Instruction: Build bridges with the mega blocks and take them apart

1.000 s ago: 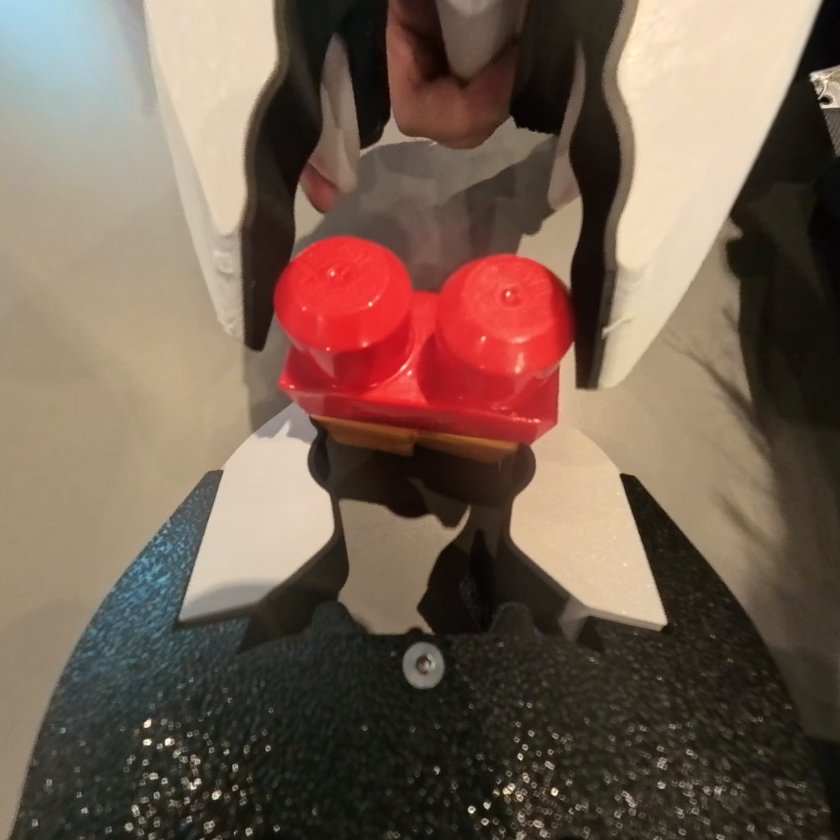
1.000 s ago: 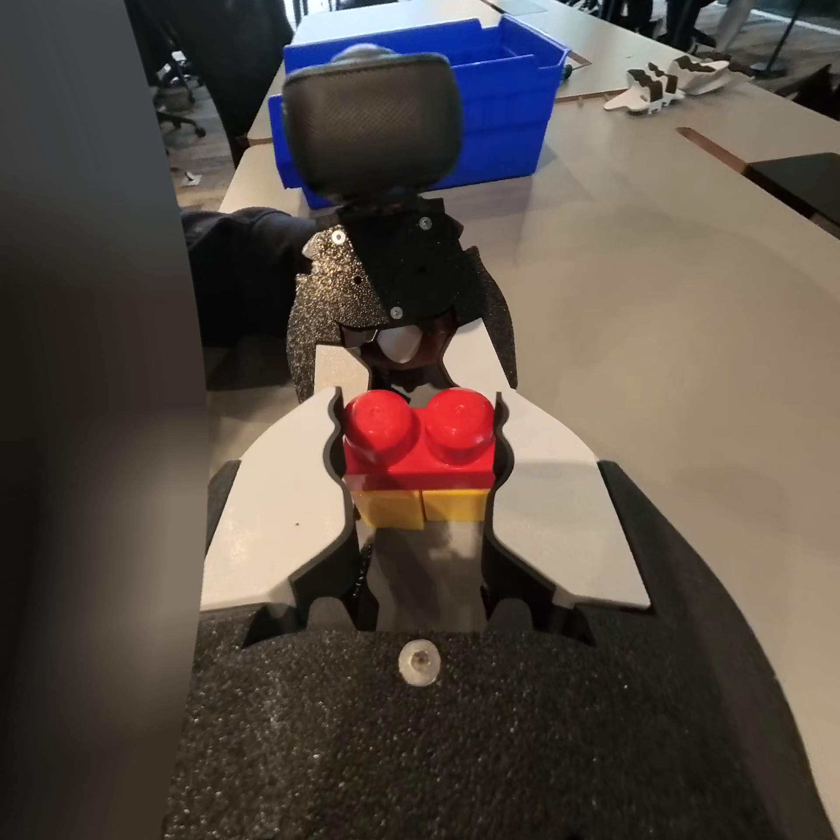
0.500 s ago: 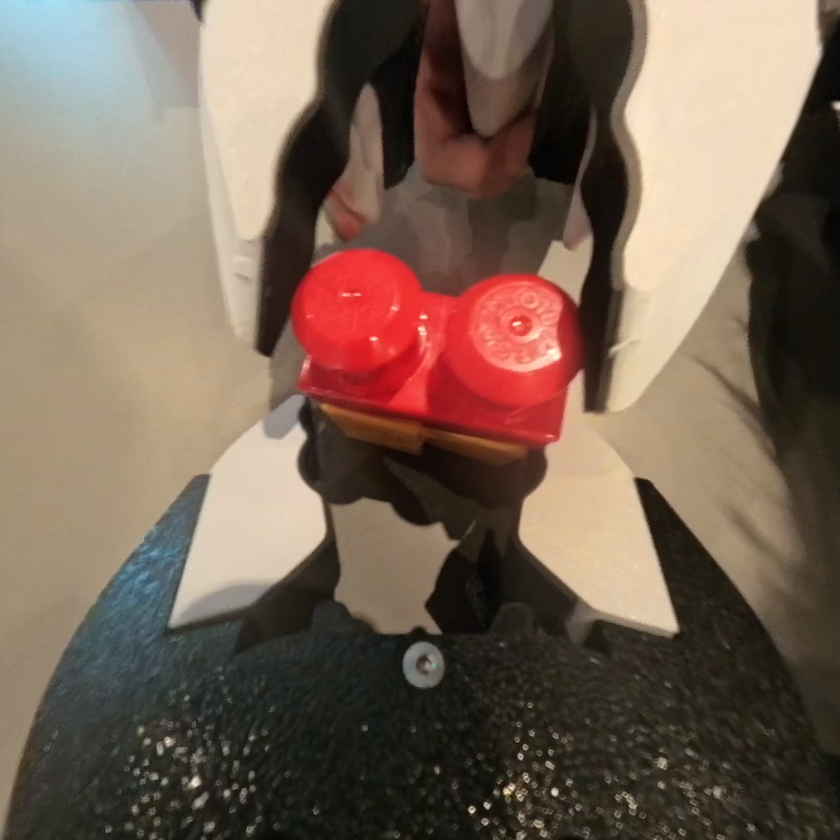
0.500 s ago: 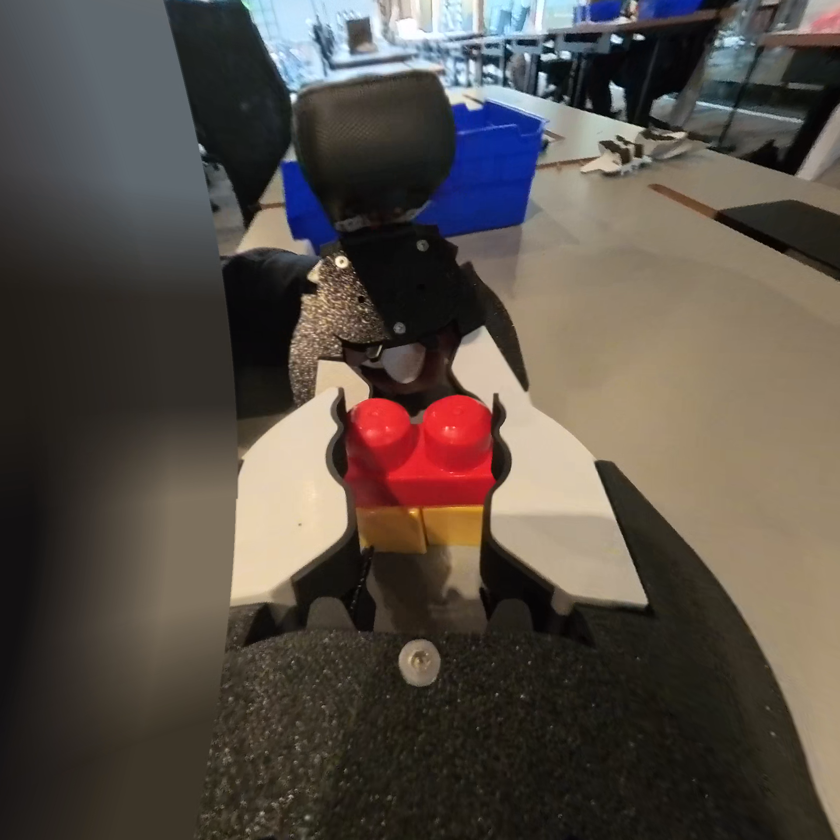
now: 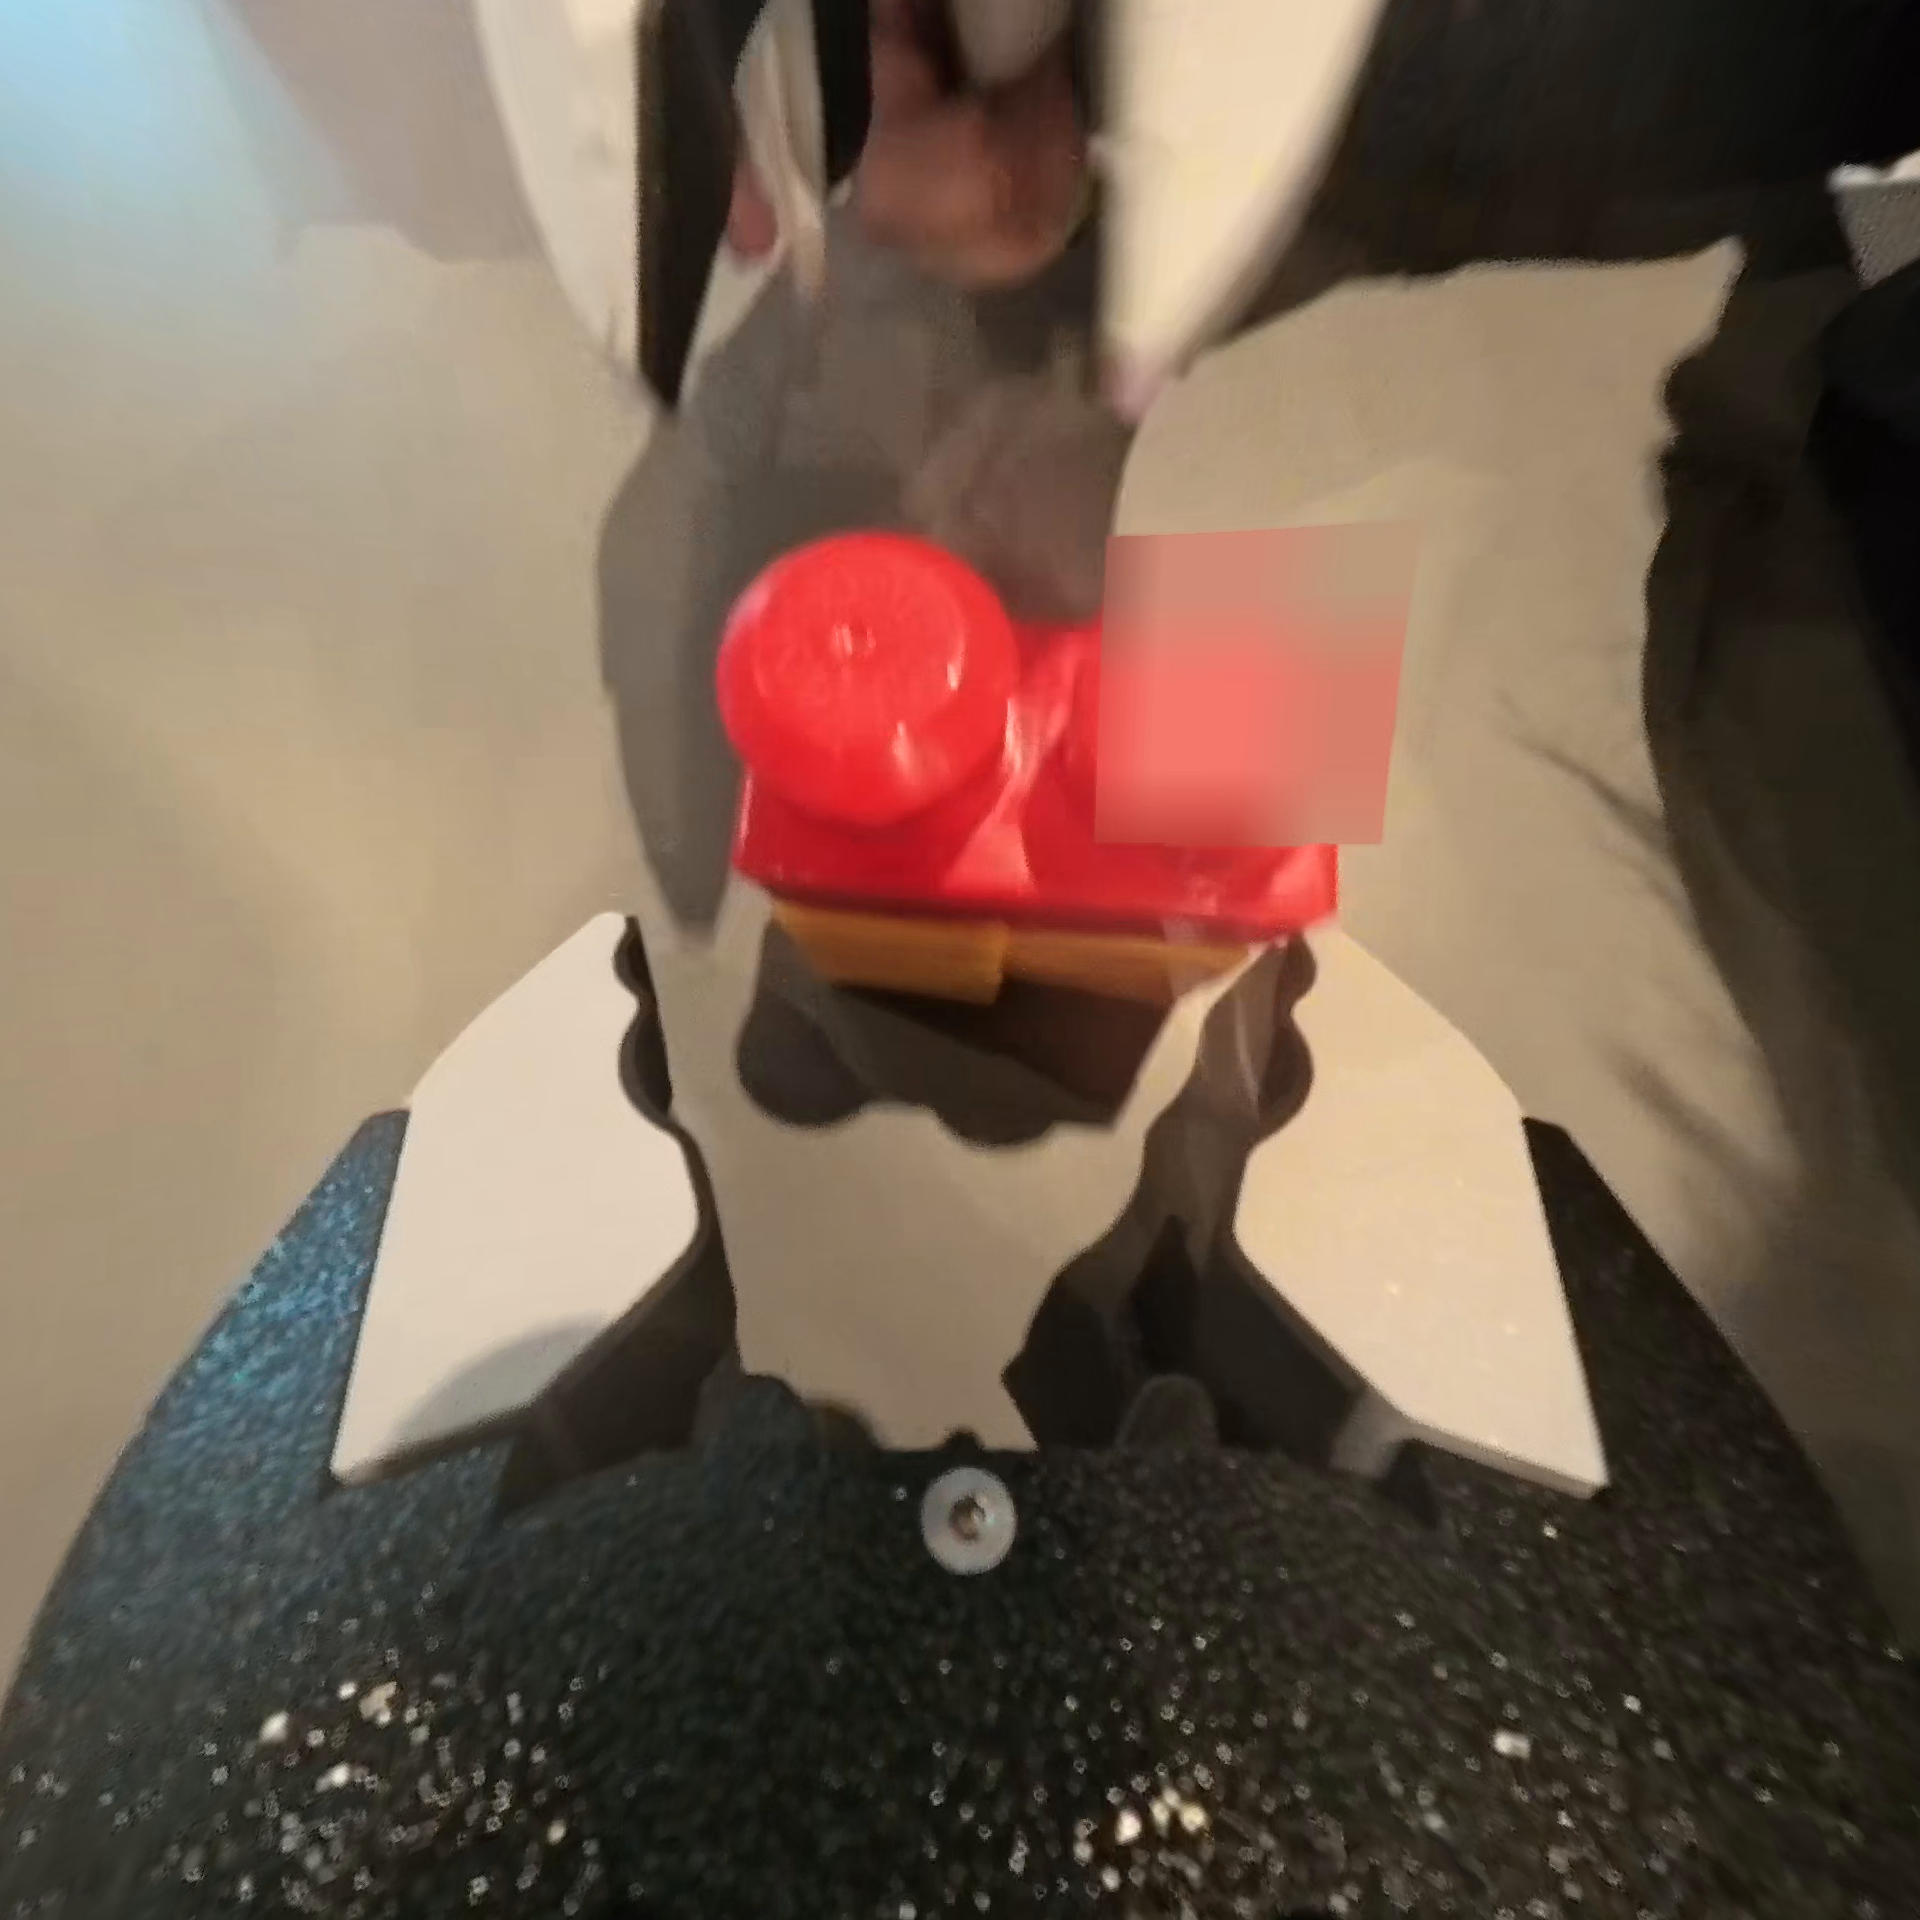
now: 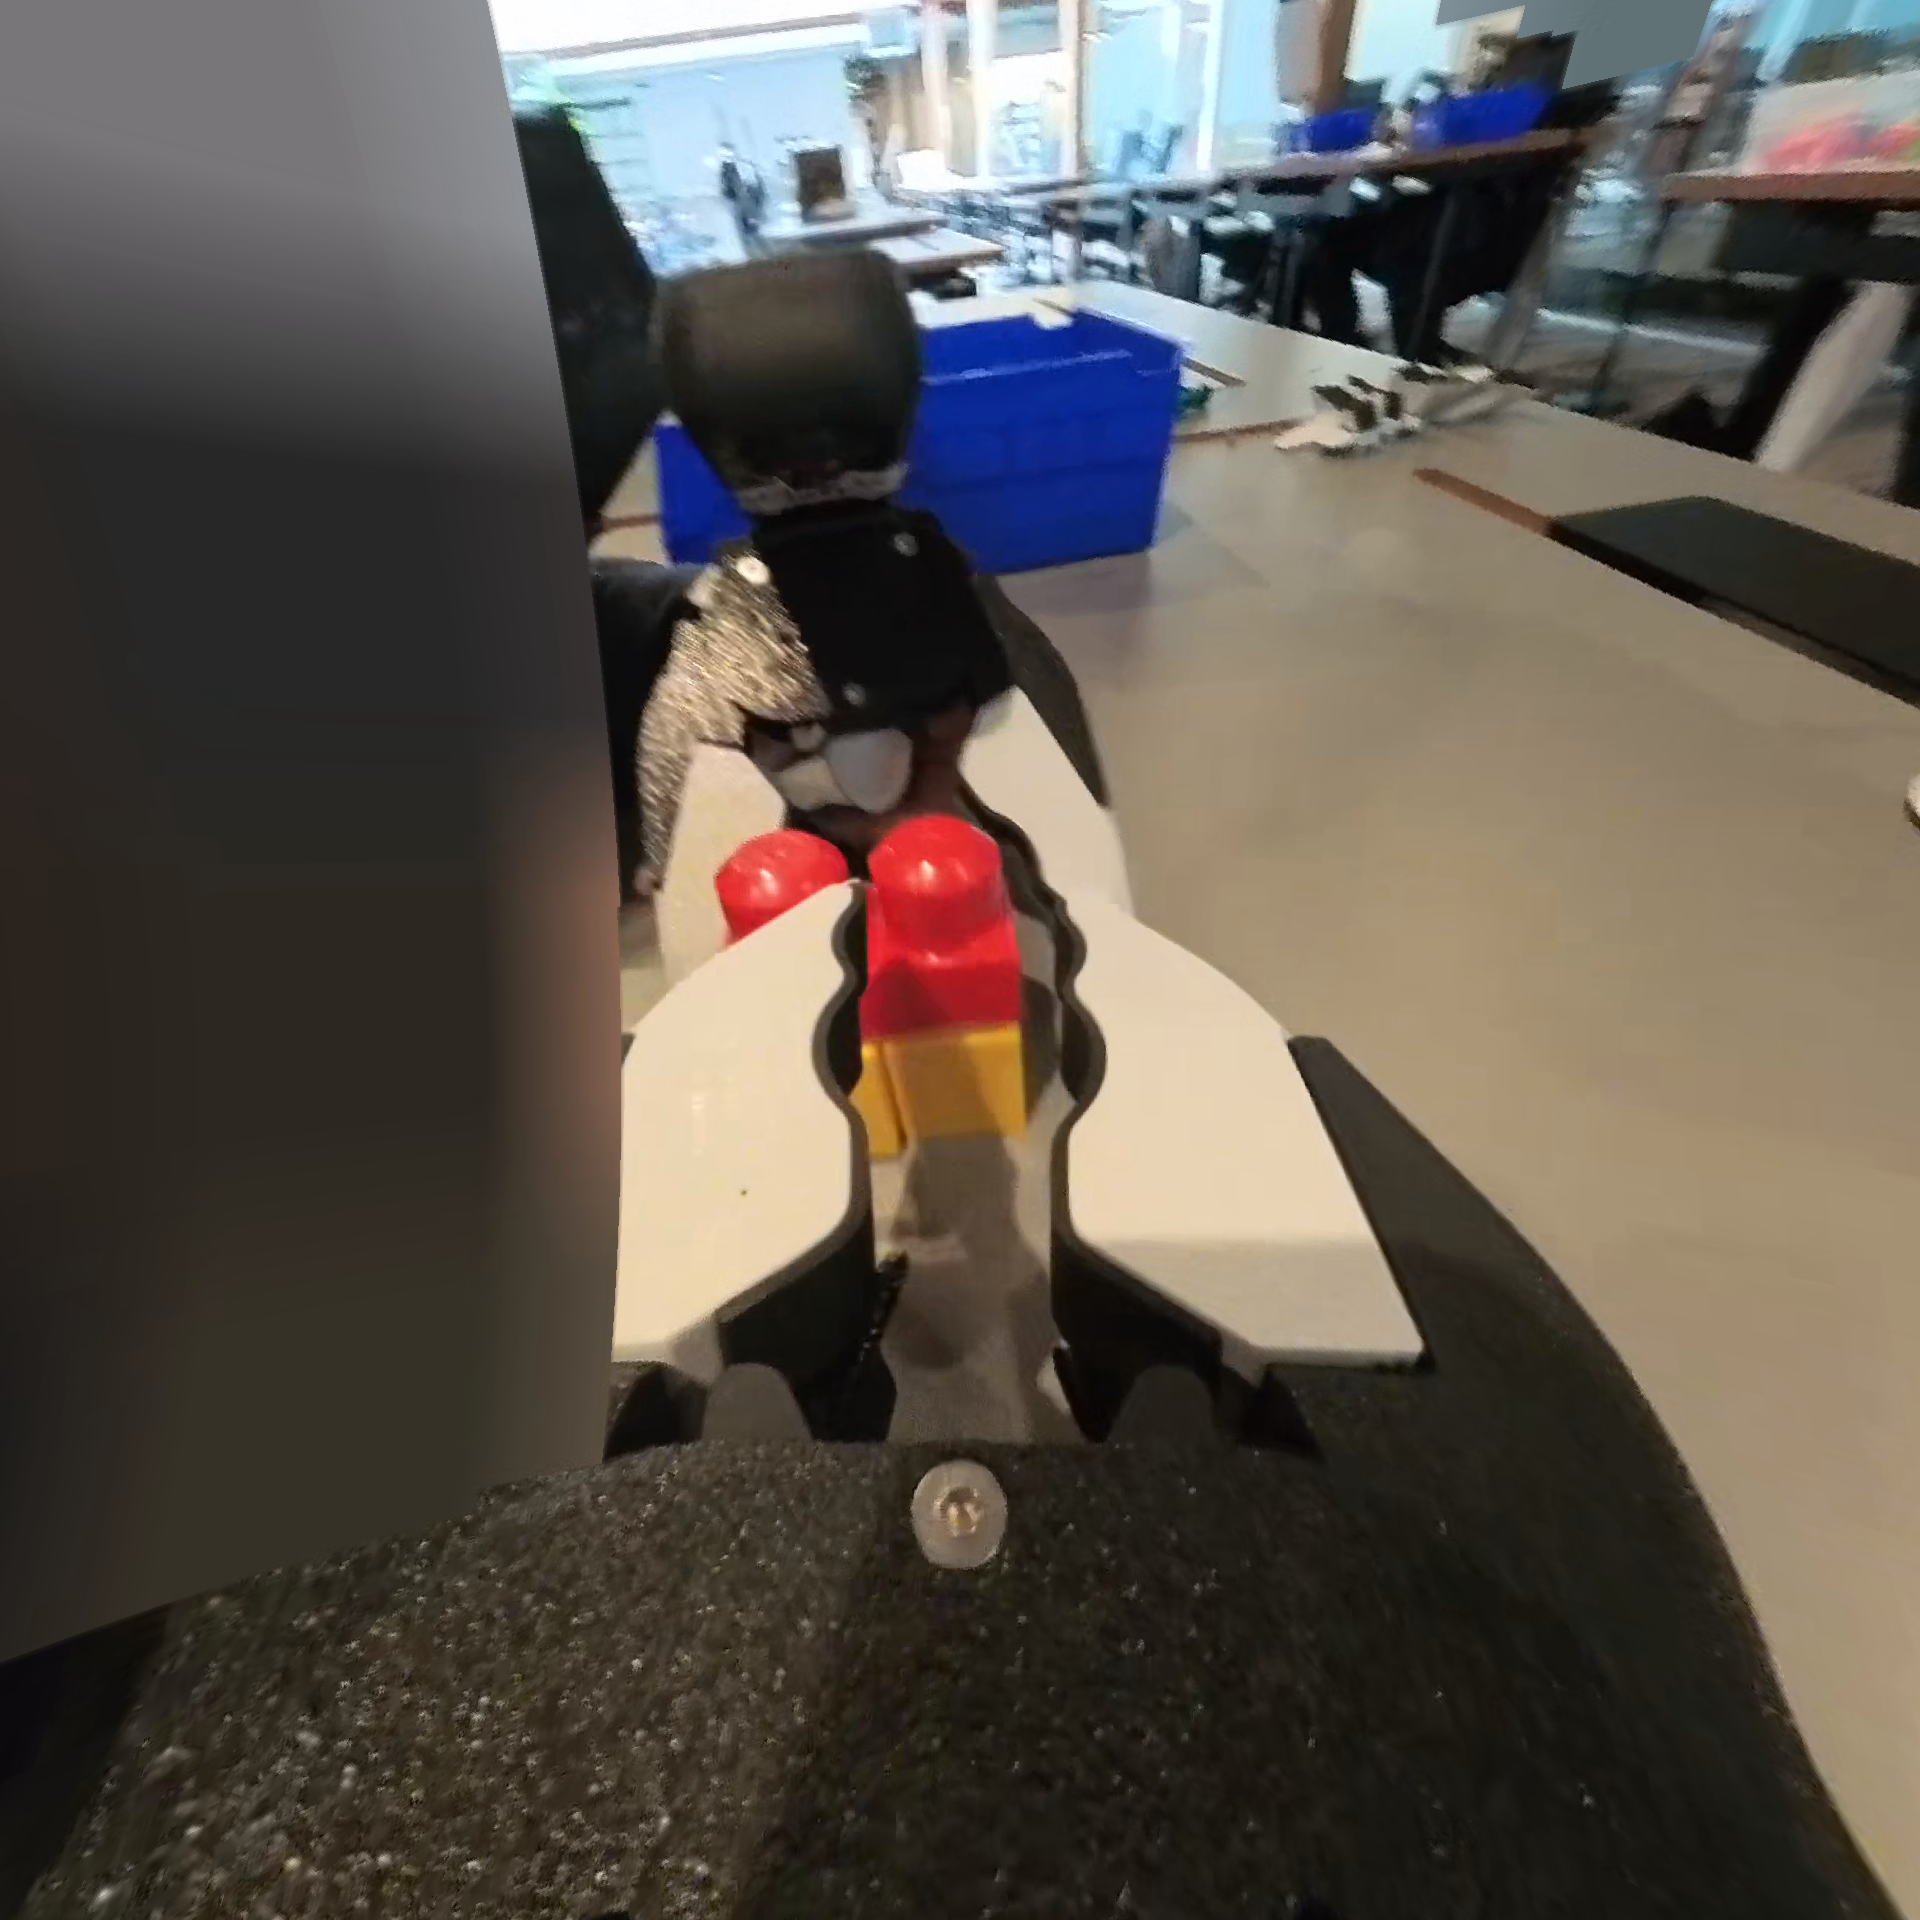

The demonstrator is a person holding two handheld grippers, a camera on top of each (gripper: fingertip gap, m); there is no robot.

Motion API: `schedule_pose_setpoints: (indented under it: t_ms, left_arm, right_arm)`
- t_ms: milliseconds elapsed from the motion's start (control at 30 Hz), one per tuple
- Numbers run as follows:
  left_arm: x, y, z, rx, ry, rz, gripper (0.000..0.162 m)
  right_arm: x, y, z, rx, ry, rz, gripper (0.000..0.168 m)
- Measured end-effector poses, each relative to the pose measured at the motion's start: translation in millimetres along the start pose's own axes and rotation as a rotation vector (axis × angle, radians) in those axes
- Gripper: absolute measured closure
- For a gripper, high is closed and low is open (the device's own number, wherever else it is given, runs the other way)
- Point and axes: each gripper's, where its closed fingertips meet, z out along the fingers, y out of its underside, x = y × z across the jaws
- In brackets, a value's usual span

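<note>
The right gripper (image 6: pixel 951 914) has pulled back from the red block (image 5: pixel 862 707). Half a second ago its fingers flanked the block's two studs. In the left wrist view it is now a blurred shape at the top edge, clear of the block, with a hand (image 5: pixel 956 187) dimly seen behind it. The left gripper (image 5: pixel 961 935) has also spread its fingers wider.

The red block sits pressed on top of a yellow block (image 5: pixel 894 940). The pair stands upright on a pale grey table (image 5: pixel 208 727).

In the left wrist view, the left gripper's fingers are apart, one on each side of the yellow block. A strip of table shows between its left finger and the stack. Its right fingertip lies at the stack's lower corner, and whether it touches is unclear. It is not clamping anything.

In the right wrist view, the right gripper's fingers stand partly apart and hold nothing. The stack shows through the gap between them, farther off. One finger hides part of the red block.

Beyond, the left gripper faces the camera. A blue bin (image 6: pixel 1039 436) sits farther back on the table.
</note>
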Motion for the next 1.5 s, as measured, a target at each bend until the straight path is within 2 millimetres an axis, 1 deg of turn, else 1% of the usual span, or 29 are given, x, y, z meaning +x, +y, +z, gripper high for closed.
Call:
schedule_pose_setpoints:
  t_ms: [33, 100, 133, 200, 233, 300, 333, 367, 500, 600, 667, 700, 767, 800, 867, 900, 933, 1033, 1100, 1167, 1267, 1300, 1367, 1433, 1500]
  left_arm:
    - [2.4, 4.4, -4.7, -0.013, 0.005, -0.008, 0.053]
    - [8.4, 8.7, -16.7, -0.008, 0.029, -0.032, 0.073]
    - [11.6, 7.8, -22.3, 0.011, 0.046, -0.046, 0.076]
    - [13.3, 4.4, -27.8, 0.041, 0.056, -0.061, 0.083]
    - [11.9, 3.5, -27.4, 0.042, 0.049, -0.062, 0.087]
    - [11.4, 3.0, -22.3, 0.024, 0.049, -0.062, 0.094]
    - [12.3, 3.1, -18.9, 0.012, 0.055, -0.063, 0.098]
    - [13.1, 3.2, -15.4, 0.002, 0.056, -0.062, 0.101]
    - [11.0, 4.7, -10.1, -0.016, 0.034, -0.081, 0.091]
    - [12.9, 3.4, -11.8, -0.01, 0.044, -0.098, 0.088]
    - [7.1, 4.9, -16.6, -0.009, 0.003, -0.1, 0.086]
    - [3.7, 4.4, -19.1, 0.003, -0.017, -0.106, 0.083]
    - [-3.1, 1.5, -22.3, 0.036, -0.058, -0.109, 0.073]
    - [-5.4, -0.3, -22.1, 0.047, -0.074, -0.105, 0.067]
    - [-7.4, -2.8, -18.5, 0.044, -0.097, -0.101, 0.054]
    - [-7.7, -2.3, -15.7, 0.028, -0.109, -0.104, 0.048]
    - [-7.5, -1.0, -13.0, 0.006, -0.123, -0.105, 0.041]
    - [-3.8, 3.6, -10.5, -0.035, -0.161, -0.089, 0.032]
    - [-4.1, 6.4, -15.2, -0.03, -0.188, -0.099, 0.029]
    - [-7.5, 9.3, -22.9, -0.009, -0.216, -0.118, 0.028]
    - [-10.9, 12.5, -32.8, 0.028, -0.226, -0.153, 0.029]
    - [-11.0, 13.2, -34.7, 0.033, -0.224, -0.158, 0.03]
    - [-9.9, 14.2, -37.0, 0.029, -0.224, -0.156, 0.03]
    - [-2.1, 11.9, -36.1, 0.034, -0.191, -0.145, 0.035]
    - [14.1, 8.8, -32.5, 0.037, -0.105, -0.136, 0.051]
  right_arm:
    - [4.3, 6.6, -3.4, -0.022, 0.042, 0.021, 0.138]
    - [17.0, 26.3, -9.1, -0.11, 0.157, 0.06, 0.157]
    - [19.9, 35.8, -10.2, -0.165, 0.192, 0.069, 0.168]
    - [19.5, 46.3, -6.3, -0.245, 0.207, 0.056, 0.168]
    - [18.6, 51.6, -2.4, -0.291, 0.204, 0.044, 0.168]
    - [18.4, 61.0, 6.1, -0.383, 0.199, 0.029, 0.168]
    - [16.9, 62.6, 10.9, -0.404, 0.182, 0.023, 0.168]
    - [14.8, 62.6, 15.8, -0.411, 0.163, 0.019, 0.168]
    - [18.5, 55.3, 21.3, -0.369, 0.158, 0.008, 0.168]
    - [28.1, 51.2, 16.4, -0.35, 0.213, 0.021, 0.168]
    - [27.7, 39.6, 10.0, -0.29, 0.234, -0.015, 0.168]
    - [24.2, 32.1, 6.8, -0.246, 0.225, -0.039, 0.168]
    - [17.0, 18.9, 1.4, -0.179, 0.205, -0.052, 0.142]
    - [13.9, 14.0, -0.1, -0.163, 0.194, -0.039, 0.126]
    - [8.7, 8.2, -0.5, -0.179, 0.192, 0.025, 0.096]
    - [7.1, 6.5, -0.2, -0.201, 0.214, 0.051, 0.088]
    - [5.9, 4.8, 0.2, -0.217, 0.248, 0.062, 0.085]
    - [-4.2, 2.5, 5.6, -0.23, 0.348, 0.126, 0.087]
    - [-10.5, 3.7, 7.6, -0.228, 0.422, 0.159, 0.089]
    - [-15.7, 1.9, 8.9, -0.223, 0.49, 0.14, 0.09]
    - [-19.1, -3.8, 13.9, -0.24, 0.579, 0.06, 0.087]
    - [-20.4, -2.8, 16.2, -0.268, 0.584, 0.023, 0.086]
    - [-18.8, 2.2, 13.7, -0.332, 0.606, -0.031, 0.087]
    - [-19.8, 7.3, 8.6, -0.355, 0.597, -0.015, 0.09]
    - [-16.0, 14.4, 1.0, -0.371, 0.609, 0.017, 0.091]
